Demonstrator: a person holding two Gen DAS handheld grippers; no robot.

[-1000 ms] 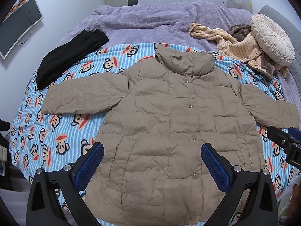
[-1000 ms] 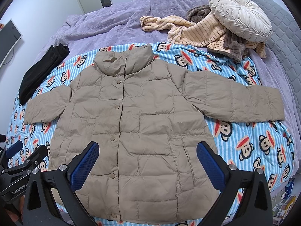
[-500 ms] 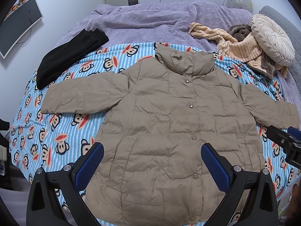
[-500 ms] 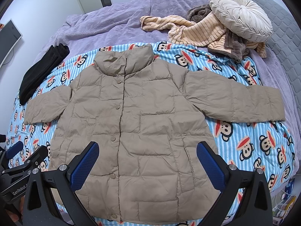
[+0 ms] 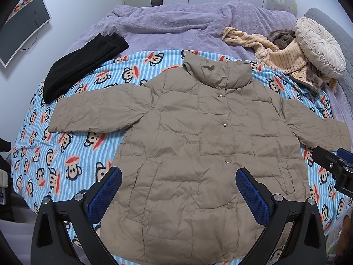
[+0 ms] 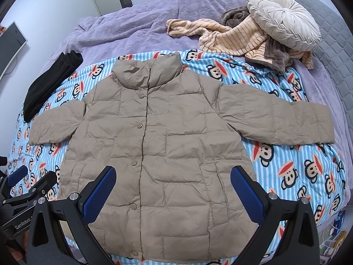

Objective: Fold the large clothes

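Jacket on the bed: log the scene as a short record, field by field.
garment: tan jacket, spread flat, front up, snaps closed
sleeves: both stretched out to the sides, unfolded
collar: at the far end, standing up
surface: monkey blanket over a purple cover
left gripper: jaws open, over the hem, holding nothing
right gripper: jaws open, over the hem, holding nothing
other items: black garment folded at far left; striped throw and round cushion at far right
fold progress: not started

Bed (image 5: 176,22) carries monkey blanket (image 5: 66,154), jacket (image 5: 198,143), cushion (image 5: 320,46).
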